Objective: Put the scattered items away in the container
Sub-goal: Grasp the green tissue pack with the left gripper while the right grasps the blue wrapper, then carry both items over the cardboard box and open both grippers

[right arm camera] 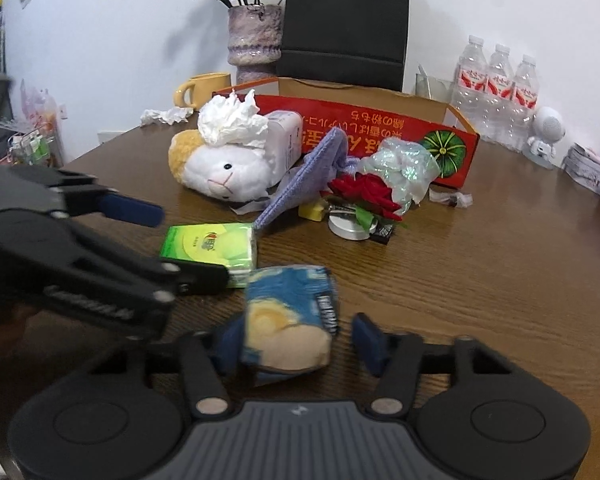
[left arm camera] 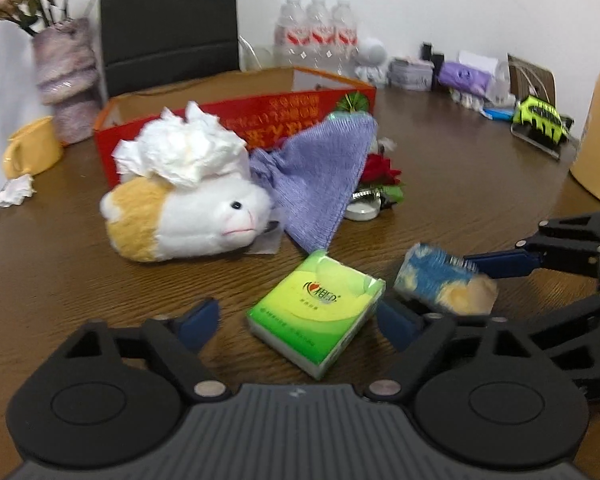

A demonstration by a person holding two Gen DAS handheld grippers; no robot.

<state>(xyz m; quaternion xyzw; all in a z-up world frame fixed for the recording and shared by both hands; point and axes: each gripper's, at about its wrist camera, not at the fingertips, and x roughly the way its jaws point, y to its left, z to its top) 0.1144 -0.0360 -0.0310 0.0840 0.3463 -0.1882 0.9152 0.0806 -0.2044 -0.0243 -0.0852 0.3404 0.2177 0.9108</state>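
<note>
My left gripper is open, its blue fingers on either side of a green tissue pack lying on the table. My right gripper is open around a blue and yellow snack packet, left pad touching it, right pad apart. The packet also shows in the left wrist view. Behind lie a white and yellow plush toy with crumpled tissue on top, a purple cloth and a red flower. The red cardboard box stands at the back.
A round tin, a yellow block and a small wrapper lie near the flower. A yellow mug, vase, black bag, water bottles and crumpled paper stand behind.
</note>
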